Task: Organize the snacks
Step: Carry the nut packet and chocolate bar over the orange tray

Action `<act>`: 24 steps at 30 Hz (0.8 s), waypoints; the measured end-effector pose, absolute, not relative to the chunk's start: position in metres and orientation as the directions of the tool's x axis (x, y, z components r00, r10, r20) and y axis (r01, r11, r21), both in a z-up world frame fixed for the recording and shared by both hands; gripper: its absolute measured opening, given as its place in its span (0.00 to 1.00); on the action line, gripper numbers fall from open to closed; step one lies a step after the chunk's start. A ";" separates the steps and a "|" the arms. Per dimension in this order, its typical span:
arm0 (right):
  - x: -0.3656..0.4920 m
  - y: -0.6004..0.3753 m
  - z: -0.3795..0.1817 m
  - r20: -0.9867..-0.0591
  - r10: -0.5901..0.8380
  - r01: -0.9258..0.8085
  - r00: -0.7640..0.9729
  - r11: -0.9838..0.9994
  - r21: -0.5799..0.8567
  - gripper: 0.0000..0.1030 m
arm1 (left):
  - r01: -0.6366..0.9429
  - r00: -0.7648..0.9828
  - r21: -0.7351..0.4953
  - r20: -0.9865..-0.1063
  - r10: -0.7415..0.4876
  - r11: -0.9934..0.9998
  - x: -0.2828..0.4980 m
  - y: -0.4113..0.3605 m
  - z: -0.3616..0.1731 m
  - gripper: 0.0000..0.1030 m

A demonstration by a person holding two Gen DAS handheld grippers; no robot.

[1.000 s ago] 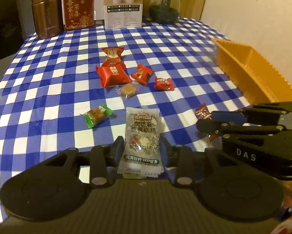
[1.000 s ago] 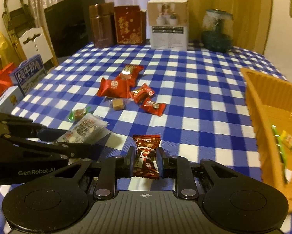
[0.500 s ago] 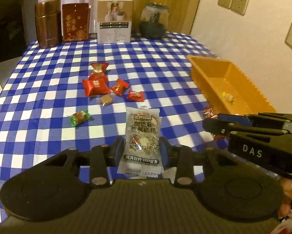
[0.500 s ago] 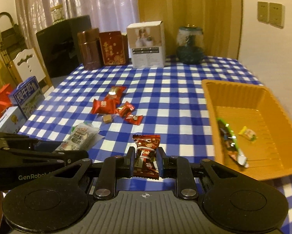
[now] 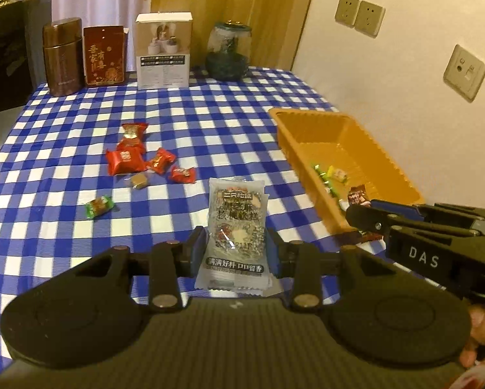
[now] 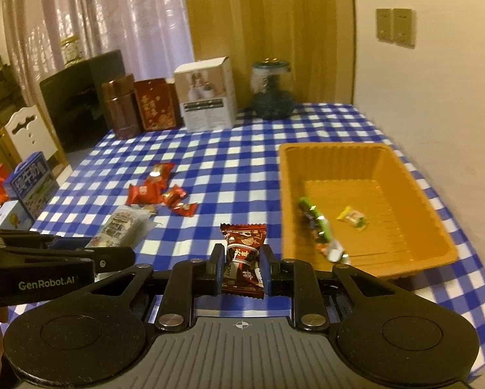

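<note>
My left gripper (image 5: 237, 246) is shut on a clear packet of dark cake with printed lettering (image 5: 236, 227), held above the checked cloth. My right gripper (image 6: 242, 259) is shut on a small dark red candy packet (image 6: 244, 254), just left of the orange tray (image 6: 414, 181). From the left wrist view the right gripper (image 5: 359, 214) shows at the tray's near corner, the red packet (image 5: 357, 195) poking out of it. The tray (image 5: 385, 162) holds a few wrapped sweets (image 6: 320, 230). Several red candies (image 5: 129, 159), a brown toffee (image 5: 138, 180) and a green-wrapped sweet (image 5: 98, 206) lie on the cloth.
At the table's far edge stand a brown tin (image 5: 62, 61), a red box (image 5: 104, 55), a white carton (image 5: 163, 55) and a dark glass jar (image 5: 227, 52). A wall with sockets (image 5: 359, 14) runs along the right. Boxes and a white chair (image 6: 25, 129) sit left of the table.
Both grippers have risen and drawn back with their packets still held. The tray's inside, with its sweets, now shows in both views, and the right gripper has come closer to it.
</note>
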State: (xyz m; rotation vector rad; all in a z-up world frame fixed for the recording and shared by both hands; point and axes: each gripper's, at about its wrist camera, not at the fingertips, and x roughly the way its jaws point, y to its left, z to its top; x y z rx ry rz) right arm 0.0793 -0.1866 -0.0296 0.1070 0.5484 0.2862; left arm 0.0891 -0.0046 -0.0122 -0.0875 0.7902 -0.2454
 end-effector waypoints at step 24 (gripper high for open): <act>0.064 -0.292 -0.013 -0.473 0.136 -0.040 0.870 0.977 0.208 0.23 | 0.307 0.647 -0.229 -0.662 -0.379 0.924 0.101 -0.094 0.012 0.34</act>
